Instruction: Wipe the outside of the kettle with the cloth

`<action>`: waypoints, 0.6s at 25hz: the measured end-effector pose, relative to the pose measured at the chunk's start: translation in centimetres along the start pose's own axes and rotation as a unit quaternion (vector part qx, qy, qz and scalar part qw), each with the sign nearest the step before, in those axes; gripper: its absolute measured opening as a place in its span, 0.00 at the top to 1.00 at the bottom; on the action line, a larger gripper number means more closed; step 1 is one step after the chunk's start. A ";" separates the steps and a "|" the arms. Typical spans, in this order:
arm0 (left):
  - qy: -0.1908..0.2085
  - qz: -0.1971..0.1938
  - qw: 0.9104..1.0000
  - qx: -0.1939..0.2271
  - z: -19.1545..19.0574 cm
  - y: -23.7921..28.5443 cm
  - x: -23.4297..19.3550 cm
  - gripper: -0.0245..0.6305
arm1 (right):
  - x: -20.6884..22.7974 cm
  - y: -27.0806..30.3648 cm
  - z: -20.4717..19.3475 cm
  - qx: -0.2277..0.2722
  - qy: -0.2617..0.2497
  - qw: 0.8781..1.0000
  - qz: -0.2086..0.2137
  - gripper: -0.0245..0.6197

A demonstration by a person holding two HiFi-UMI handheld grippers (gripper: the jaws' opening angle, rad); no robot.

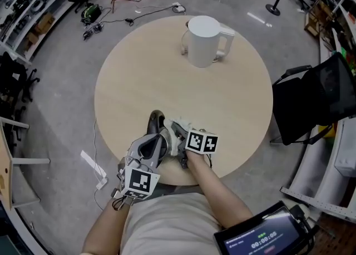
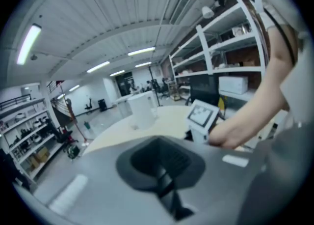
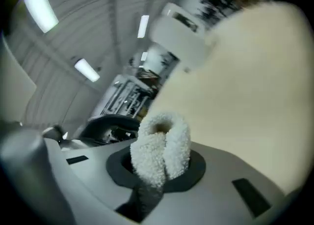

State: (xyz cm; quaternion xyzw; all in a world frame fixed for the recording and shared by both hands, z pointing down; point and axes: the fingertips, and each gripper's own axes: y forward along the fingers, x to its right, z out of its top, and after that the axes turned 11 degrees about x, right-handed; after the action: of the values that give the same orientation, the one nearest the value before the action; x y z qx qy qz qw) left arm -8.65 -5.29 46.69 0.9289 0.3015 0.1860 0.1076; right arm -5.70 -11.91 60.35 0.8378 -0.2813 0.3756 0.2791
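A white kettle (image 1: 203, 39) with its handle to the right stands at the far side of the round wooden table (image 1: 133, 81). It also shows small in the left gripper view, as the kettle (image 2: 142, 108), and tilted in the right gripper view, as the kettle (image 3: 177, 36). My right gripper (image 1: 174, 132) hovers over the near table edge, shut on a folded white fluffy cloth (image 3: 162, 150). A bit of the cloth (image 1: 177, 141) shows in the head view. My left gripper (image 1: 156, 120) is just left of it, its dark jaws (image 2: 159, 162) together with nothing in them.
A black chair (image 1: 311, 103) stands close to the table's right side. Cables and a tripod leg (image 1: 114, 0) lie on the floor beyond the table's far left. A tablet with a timer (image 1: 261, 240) sits at the bottom right. The right hand (image 2: 235, 135) crosses the left gripper view.
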 end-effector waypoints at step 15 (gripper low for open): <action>-0.446 0.175 0.878 0.017 -9.1 -6.1 -8.0 0.96 | -2.9 -9.8 1.2 0.071 0.068 0.995 0.006 0.85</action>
State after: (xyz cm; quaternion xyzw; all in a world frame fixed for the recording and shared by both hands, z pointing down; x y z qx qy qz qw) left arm -21.52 -4.47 50.78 0.9527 0.0576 -0.2377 0.1806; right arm -0.07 -5.23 54.90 0.8262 -0.2397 0.4522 0.2354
